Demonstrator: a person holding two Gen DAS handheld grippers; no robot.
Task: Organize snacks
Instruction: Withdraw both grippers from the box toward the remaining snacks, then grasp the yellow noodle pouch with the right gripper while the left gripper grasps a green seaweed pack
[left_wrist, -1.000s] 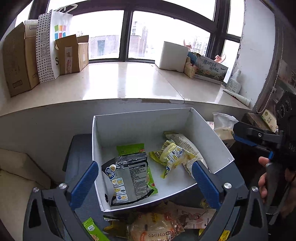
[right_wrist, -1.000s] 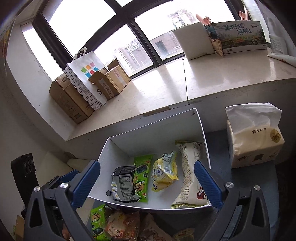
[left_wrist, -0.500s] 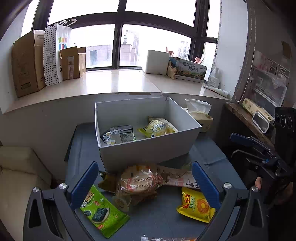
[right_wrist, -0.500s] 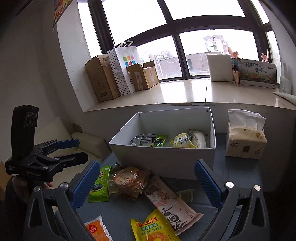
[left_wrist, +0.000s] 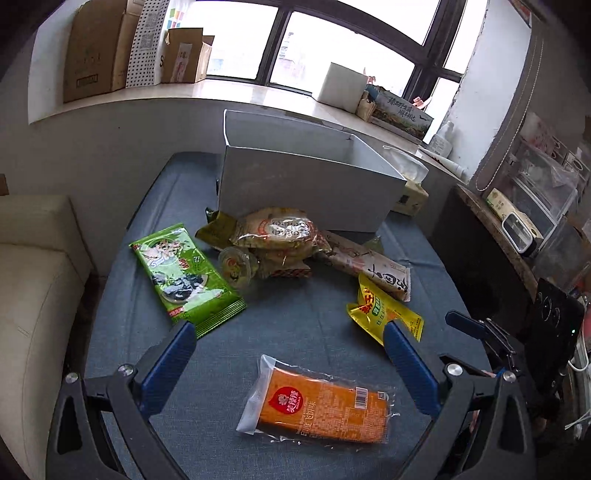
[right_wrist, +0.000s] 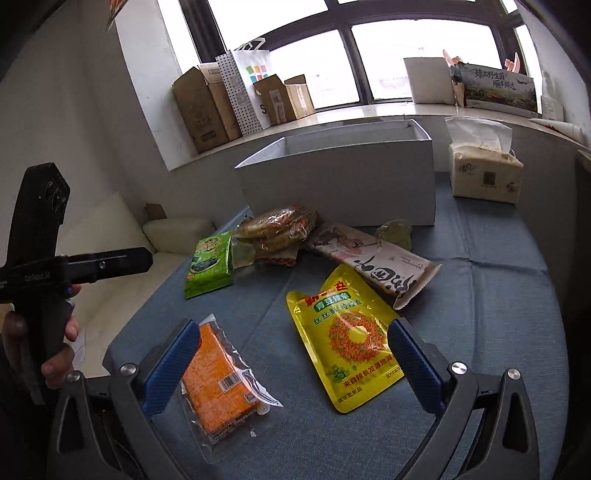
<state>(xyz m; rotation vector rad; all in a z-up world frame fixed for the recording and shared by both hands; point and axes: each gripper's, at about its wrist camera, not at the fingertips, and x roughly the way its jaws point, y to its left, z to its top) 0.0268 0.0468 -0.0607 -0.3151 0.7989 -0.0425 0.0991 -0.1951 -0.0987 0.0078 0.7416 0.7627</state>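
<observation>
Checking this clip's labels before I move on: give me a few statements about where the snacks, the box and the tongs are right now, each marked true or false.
1. Both tongs are open and hold nothing. True: left tongs, right tongs.
2. The orange packet lies inside the white box. False: it lies on the blue cloth, near the left tongs.
3. The yellow pouch lies flat on the cloth. True.
4. The green seaweed packet is gripped by the left tongs. False: it lies free on the cloth.
5. A tissue pack stands beside the box. True.

Both wrist views look down from near at the snack-strewn table (left_wrist: 295, 325); both show the white box (right_wrist: 343, 184).
</observation>
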